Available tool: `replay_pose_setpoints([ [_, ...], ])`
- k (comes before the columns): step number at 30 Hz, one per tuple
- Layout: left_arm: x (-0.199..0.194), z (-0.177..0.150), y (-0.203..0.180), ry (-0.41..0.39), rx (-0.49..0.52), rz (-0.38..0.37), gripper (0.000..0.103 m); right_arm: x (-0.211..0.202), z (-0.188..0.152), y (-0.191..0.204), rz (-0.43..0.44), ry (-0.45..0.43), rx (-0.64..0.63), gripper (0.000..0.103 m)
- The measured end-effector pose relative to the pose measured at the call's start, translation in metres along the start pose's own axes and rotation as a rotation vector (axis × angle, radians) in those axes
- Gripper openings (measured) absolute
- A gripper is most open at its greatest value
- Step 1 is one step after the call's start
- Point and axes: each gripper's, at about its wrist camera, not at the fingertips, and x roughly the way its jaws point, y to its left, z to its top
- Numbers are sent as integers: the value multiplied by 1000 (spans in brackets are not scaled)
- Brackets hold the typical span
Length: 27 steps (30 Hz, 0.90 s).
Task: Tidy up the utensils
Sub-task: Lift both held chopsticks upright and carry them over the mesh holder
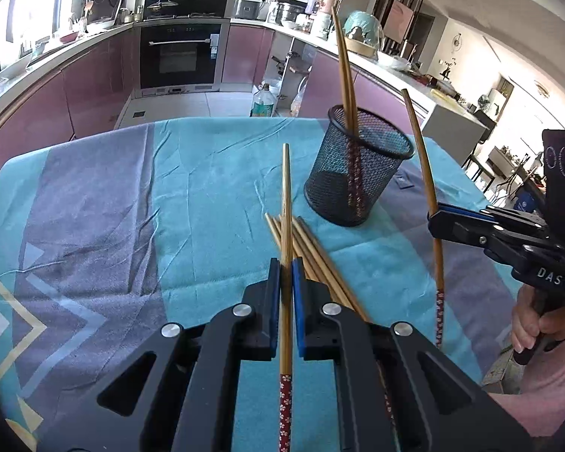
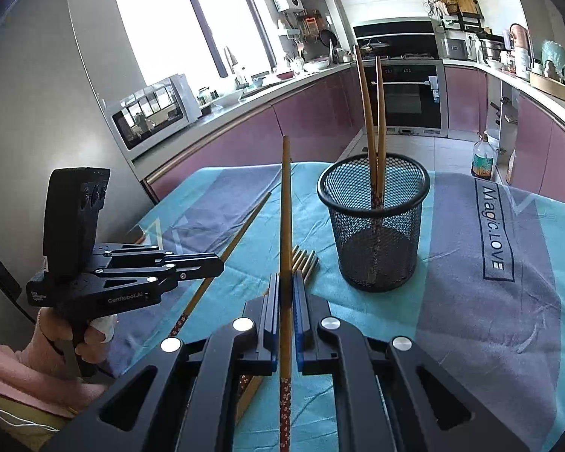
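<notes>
On the left we see the near and left edges of the table under a teal and grey cloth (image 1: 94,207); that side of the cloth lies bare. Beyond the far edge the kitchen floor runs to the oven (image 1: 180,56), with purple cabinets curving round on both sides.

Moving right, our left gripper (image 1: 286,267) is clamped on one chopstick (image 1: 287,196), which points forward and up, its red flowered end trailing back between the arms. Under it lies a loose bundle of chopsticks (image 1: 312,248) flat on the cloth, close in front of the cup.

Next comes the black mesh cup (image 1: 358,165), standing upright on the cloth, apart from the bundle. It holds two chopsticks (image 1: 344,67), flowered ends down, leaning together against its rim.

Right of the cup, our right gripper (image 2: 286,282) is pinched shut on a second chopstick (image 2: 285,203), held clear of the table with its tip up. From the left camera this second stick stands just right of the cup, nearly upright. The cloth to the right of the cup, with its printed label (image 2: 493,226), is open as far as the table's right edge, where a plastic bottle (image 2: 484,158) stands on the floor beyond.
</notes>
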Motion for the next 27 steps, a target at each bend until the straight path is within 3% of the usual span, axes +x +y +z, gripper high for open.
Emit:
replay_pose_setpoints([
  [15, -68, 30, -16, -174, 24, -115, 7, -28, 23, -7, 16, -116, 5, 5],
  [27, -77, 69, -29, -262, 23, -142, 7, -56, 58, -9, -21, -215, -48, 5],
])
